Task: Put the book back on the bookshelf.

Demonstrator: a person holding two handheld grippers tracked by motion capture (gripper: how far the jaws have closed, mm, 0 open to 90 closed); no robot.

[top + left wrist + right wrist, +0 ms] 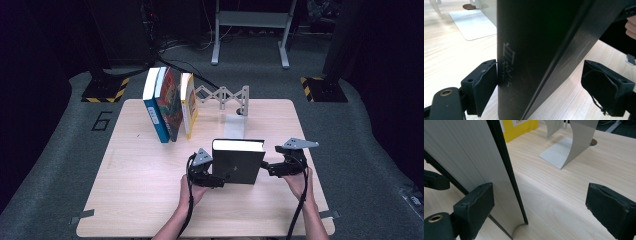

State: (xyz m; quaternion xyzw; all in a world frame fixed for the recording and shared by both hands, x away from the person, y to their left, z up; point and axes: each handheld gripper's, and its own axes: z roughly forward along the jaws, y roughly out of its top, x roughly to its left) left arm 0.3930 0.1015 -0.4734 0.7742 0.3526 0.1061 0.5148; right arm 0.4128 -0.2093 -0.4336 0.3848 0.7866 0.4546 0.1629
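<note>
Black book (pixel 238 162) stands upright near the table's (pixel 125 200) front edge, centre; in the high view the left gripper (pixel 216 177) sits at its spine side and the right gripper (pixel 267 167) at its page side.

Left gripper view: jaws wide; one pad touches the spine (pixel 524 62), the other stands clear. No clamp exists, so a push may tip the book.

Right gripper view: jaws wide; one pad rests against the page block (pixel 466 162), the other is well apart. Closing unevenly may topple the book towards the grey bookend (pixel 571 147).
</note>
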